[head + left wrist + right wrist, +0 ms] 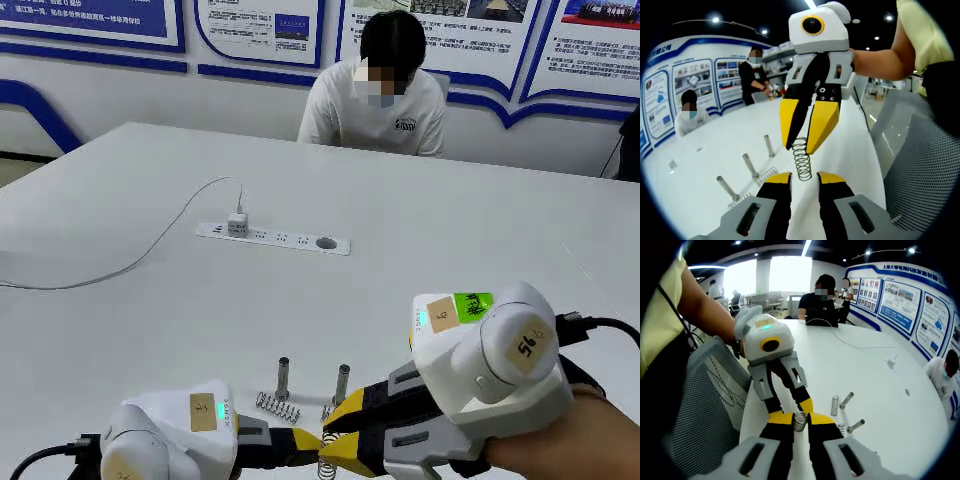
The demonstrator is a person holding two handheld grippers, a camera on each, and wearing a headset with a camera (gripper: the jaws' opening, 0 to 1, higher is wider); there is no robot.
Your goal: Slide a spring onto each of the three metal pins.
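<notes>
My right gripper (pixel 335 440) is shut on a small metal spring (pixel 801 158), which it pinches by the upper end. The spring hangs down to my left gripper (pixel 804 179), whose yellow tips stand slightly apart on either side of the lower end. In the right gripper view the same spring (pixel 799 421) sits between the right gripper (pixel 800 419)'s tips, with the left gripper facing it. Three bare metal pins (pixel 749 165) stand upright on the white table (pixel 150 300); two pins (pixel 283 378) show beyond the jaws. A loose spring (pixel 277 407) lies beside them, another spring (pixel 834 405) by a pin.
A white power strip (pixel 272 238) with a plugged charger (pixel 237 224) and a trailing cable lies mid-table. A person (pixel 375 95) sits at the far side. A mesh chair (pixel 705 405) stands at the table's near edge, below the grippers.
</notes>
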